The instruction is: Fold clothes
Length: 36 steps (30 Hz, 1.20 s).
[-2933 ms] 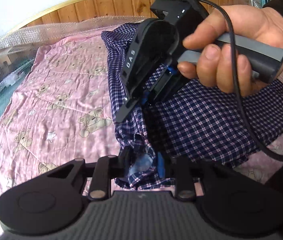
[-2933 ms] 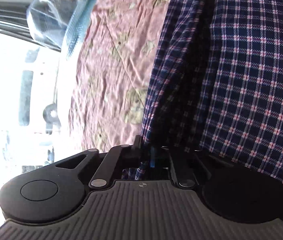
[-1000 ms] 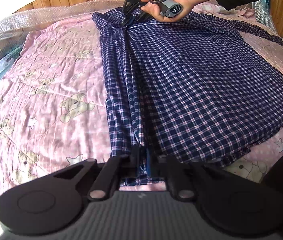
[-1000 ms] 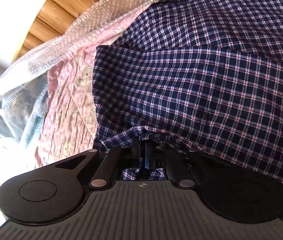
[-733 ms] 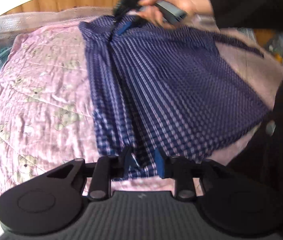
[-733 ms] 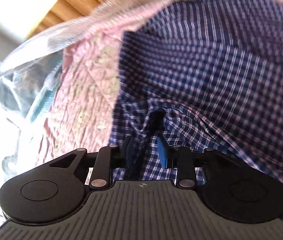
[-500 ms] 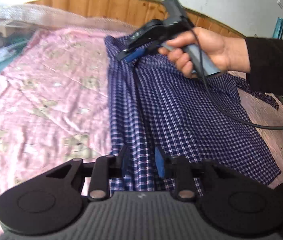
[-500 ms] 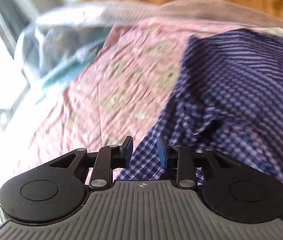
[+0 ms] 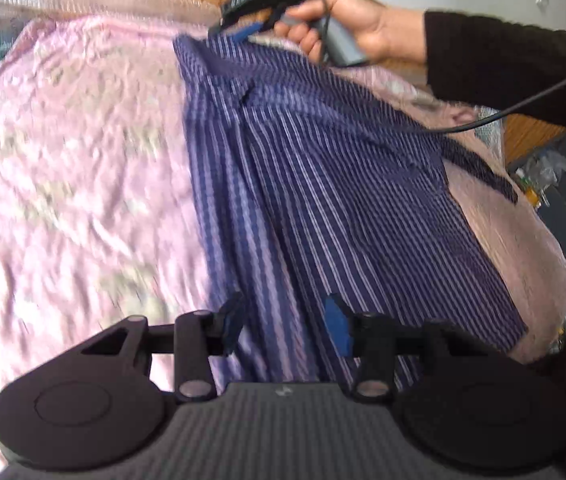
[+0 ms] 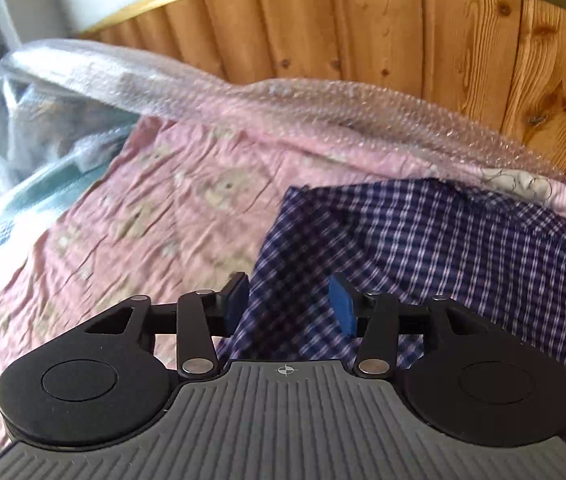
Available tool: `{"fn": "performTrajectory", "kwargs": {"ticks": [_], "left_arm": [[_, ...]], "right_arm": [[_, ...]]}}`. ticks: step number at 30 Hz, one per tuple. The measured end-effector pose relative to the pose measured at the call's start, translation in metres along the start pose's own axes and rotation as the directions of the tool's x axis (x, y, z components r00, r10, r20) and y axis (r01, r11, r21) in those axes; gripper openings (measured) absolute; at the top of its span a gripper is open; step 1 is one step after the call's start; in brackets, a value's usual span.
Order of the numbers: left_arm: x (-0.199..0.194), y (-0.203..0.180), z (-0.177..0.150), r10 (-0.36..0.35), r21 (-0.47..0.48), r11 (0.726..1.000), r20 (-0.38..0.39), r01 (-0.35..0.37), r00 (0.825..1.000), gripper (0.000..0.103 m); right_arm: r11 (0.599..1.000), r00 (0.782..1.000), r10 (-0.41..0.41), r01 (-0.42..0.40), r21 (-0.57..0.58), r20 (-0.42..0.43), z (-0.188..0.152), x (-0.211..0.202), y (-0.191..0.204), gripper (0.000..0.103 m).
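A bed spread with a wrinkled pink bear-print quilt serves as the folding surface, a broad flat place to square cloth. On it lies the navy checked cotton shirt, one long side doubled inward into a straight lengthwise band, likely to narrow the body. The left gripper hovers spread and empty over the hem end; the right gripper, likewise parted and grasping nothing, hangs above the collar end.
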State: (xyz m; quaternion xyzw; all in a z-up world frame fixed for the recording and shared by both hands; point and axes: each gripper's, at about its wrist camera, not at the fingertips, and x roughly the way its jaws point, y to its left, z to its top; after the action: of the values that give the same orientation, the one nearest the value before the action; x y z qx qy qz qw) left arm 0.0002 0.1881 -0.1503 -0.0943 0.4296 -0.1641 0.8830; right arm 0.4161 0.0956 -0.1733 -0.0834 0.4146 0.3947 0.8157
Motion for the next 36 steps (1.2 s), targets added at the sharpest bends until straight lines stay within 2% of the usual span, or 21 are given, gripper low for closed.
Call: {"fn": "performTrajectory", "kwargs": {"ticks": [1,4,6,7,8,9,11,15,19,25,29,33,36], "left_arm": [[0.001,0.009,0.013,-0.002,0.008,1.0,0.018,0.002,1.0,0.048],[0.016,0.031,0.049,-0.021,0.049,0.999,0.056,0.018,0.998,0.049],[0.032,0.044,0.073,-0.048,0.069,0.997,0.079,0.042,0.996,0.049],[0.038,0.047,0.083,-0.058,0.078,0.996,0.093,0.051,0.994,0.049],[0.044,0.051,0.093,-0.066,0.087,0.995,0.106,0.057,0.992,0.049],[0.053,0.055,0.102,-0.066,0.096,0.994,0.113,0.055,0.991,0.05],[0.07,0.063,0.12,-0.065,0.114,0.992,0.127,0.051,0.99,0.05],[0.105,0.078,0.155,-0.066,0.15,0.988,0.155,0.042,0.986,0.052],[0.14,0.093,0.19,-0.067,0.186,0.982,0.182,0.033,0.981,0.052],[0.176,0.103,0.222,-0.071,0.198,0.98,0.219,0.027,0.973,0.052],[0.201,0.119,0.251,-0.112,0.151,0.985,0.238,0.077,0.965,0.053],[0.239,0.14,0.272,-0.171,0.077,0.984,0.175,0.159,0.97,0.052],[0.263,0.153,0.281,-0.194,0.043,0.981,0.106,0.191,0.975,0.049]], "right_arm": [[1.0,1.0,0.003,-0.003,0.007,-0.009,0.007,0.014,-0.007,0.06],[0.999,0.998,0.036,-0.036,-0.005,-0.058,0.021,0.053,-0.02,0.062],[0.996,0.991,0.084,-0.087,-0.02,-0.109,0.025,0.075,-0.027,0.061],[0.994,0.985,0.104,-0.109,-0.03,-0.135,0.024,0.082,-0.029,0.051],[0.991,0.979,0.123,-0.131,-0.039,-0.161,0.023,0.088,-0.031,0.018],[0.987,0.974,0.143,-0.152,-0.042,-0.175,0.022,0.088,-0.033,0.006],[0.984,0.975,0.168,-0.176,-0.04,-0.143,0.019,0.076,-0.038,0.0],[0.987,0.985,0.162,-0.162,0.005,-0.064,0.019,0.047,-0.053,0.0],[0.982,0.98,0.19,-0.19,-0.007,-0.06,0.022,0.043,-0.057,0.0],[0.991,0.991,0.128,-0.129,-0.033,-0.028,0.02,0.028,-0.063,0.0],[0.999,0.997,0.021,-0.024,-0.028,-0.081,0.003,0.024,-0.07,0.0],[1.0,0.991,-0.003,0.0,-0.022,-0.133,-0.012,0.04,-0.075,0.0],[1.0,0.993,0.008,-0.008,-0.004,-0.121,-0.016,0.04,-0.079,0.0]]}}
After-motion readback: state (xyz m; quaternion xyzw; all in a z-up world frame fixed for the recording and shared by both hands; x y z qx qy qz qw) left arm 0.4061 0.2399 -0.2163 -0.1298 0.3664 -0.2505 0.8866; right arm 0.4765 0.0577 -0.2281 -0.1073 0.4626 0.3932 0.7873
